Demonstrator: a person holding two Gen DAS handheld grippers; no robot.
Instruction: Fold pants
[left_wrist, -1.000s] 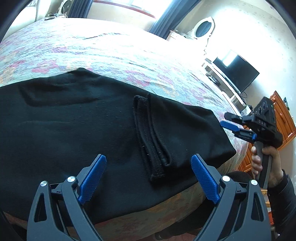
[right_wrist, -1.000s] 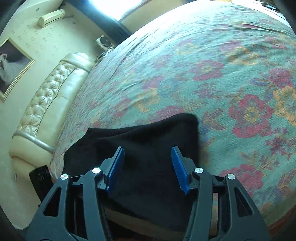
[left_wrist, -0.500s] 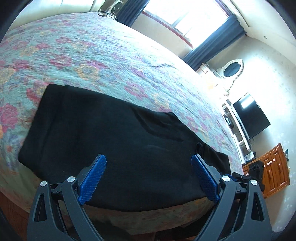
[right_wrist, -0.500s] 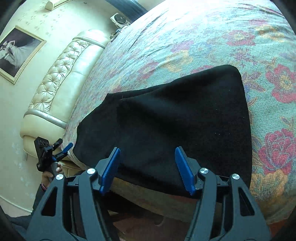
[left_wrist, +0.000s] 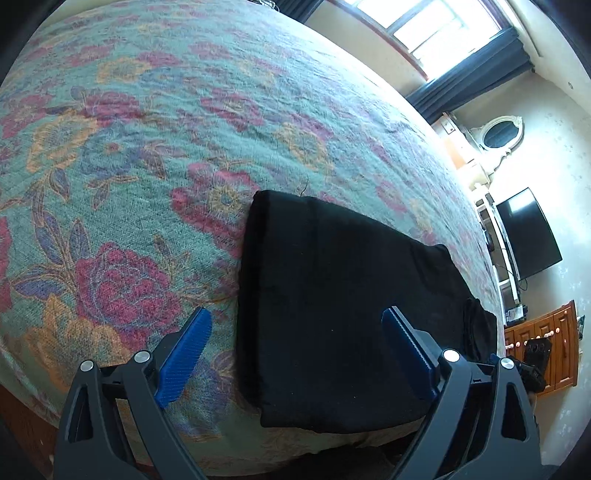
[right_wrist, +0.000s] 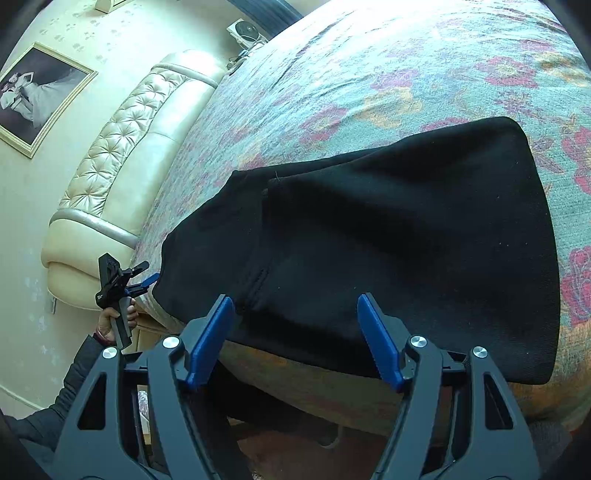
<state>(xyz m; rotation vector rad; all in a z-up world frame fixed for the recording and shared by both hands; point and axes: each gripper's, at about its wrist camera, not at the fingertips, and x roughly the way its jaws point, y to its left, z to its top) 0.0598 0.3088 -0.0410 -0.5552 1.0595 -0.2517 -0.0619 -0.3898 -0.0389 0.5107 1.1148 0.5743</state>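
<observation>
Black pants (left_wrist: 343, 302) lie flat along the near edge of the floral bed cover (left_wrist: 147, 147), legs laid one on the other. My left gripper (left_wrist: 295, 350) is open and empty, held over the pants' left end at the bed edge. My right gripper (right_wrist: 295, 336) is open and empty, held just off the bed edge by the pants (right_wrist: 388, 240) near their other end. The left gripper (right_wrist: 142, 277) also shows in the right wrist view, far left by the pants' end. The right gripper's body (left_wrist: 532, 362) shows in the left wrist view; its fingers are hidden there.
A cream tufted headboard (right_wrist: 122, 155) stands at the bed's left end under a framed picture (right_wrist: 37, 96). A TV (left_wrist: 528, 236), a wooden cabinet (left_wrist: 543, 347) and a curtained window (left_wrist: 450, 33) are to the right. The bed edge drops to a dark floor (right_wrist: 295, 443).
Both grippers have moved apart along the bed edge: the left one from the pants' middle to their left end, the right one back off the bed. Both stayed open.
</observation>
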